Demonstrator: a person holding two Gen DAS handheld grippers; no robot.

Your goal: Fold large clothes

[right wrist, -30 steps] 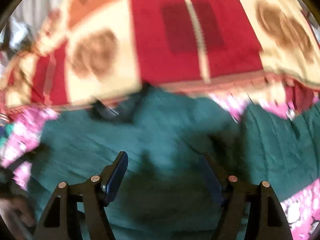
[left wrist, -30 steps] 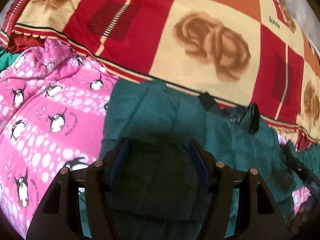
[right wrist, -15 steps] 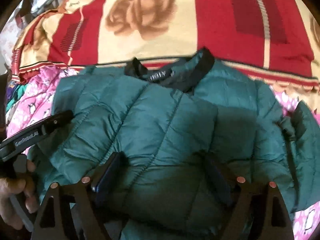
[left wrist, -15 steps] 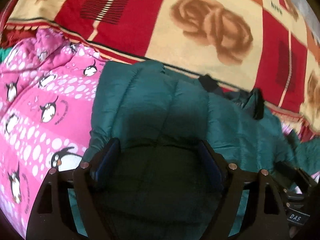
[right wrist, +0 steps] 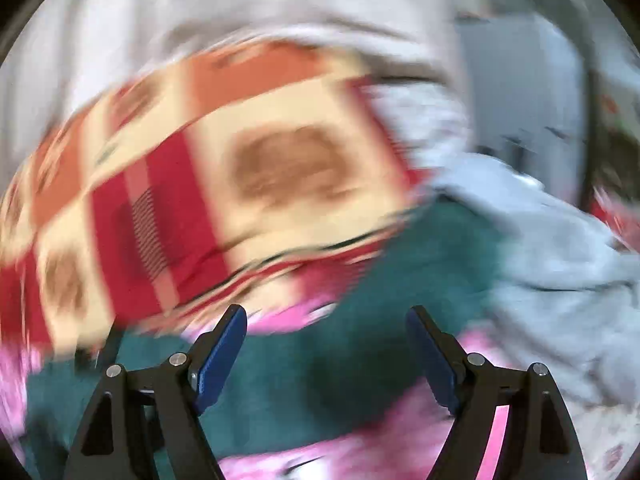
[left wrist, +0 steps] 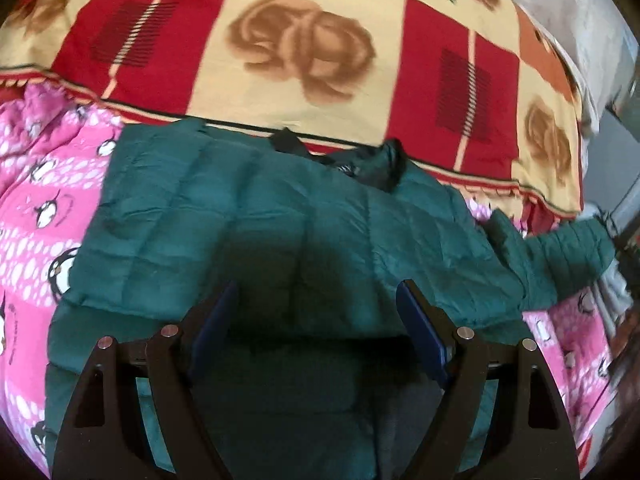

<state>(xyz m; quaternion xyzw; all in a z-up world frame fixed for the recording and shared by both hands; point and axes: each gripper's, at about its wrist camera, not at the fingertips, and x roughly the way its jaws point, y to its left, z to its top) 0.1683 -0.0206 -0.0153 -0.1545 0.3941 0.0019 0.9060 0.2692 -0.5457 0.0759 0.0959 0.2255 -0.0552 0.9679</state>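
Note:
A dark green quilted puffer jacket [left wrist: 280, 216] lies on the bed with its black collar [left wrist: 384, 164] toward the far side and one sleeve [left wrist: 568, 248] stretched out to the right. My left gripper [left wrist: 316, 320] is open and empty just above the jacket's body. My right gripper [right wrist: 326, 344] is open and empty over a green part of the jacket [right wrist: 360, 344]; that view is heavily blurred by motion.
A pink penguin-print quilt [left wrist: 36, 208] lies under the jacket. A red and cream rose-pattern blanket [left wrist: 304, 52] covers the far side of the bed. A pale grey garment [right wrist: 552, 264] lies at the right in the right wrist view.
The left gripper has drawn back, so more of the jacket and its right sleeve show. The right gripper has swung fast to the right, off the jacket's body toward the sleeve side.

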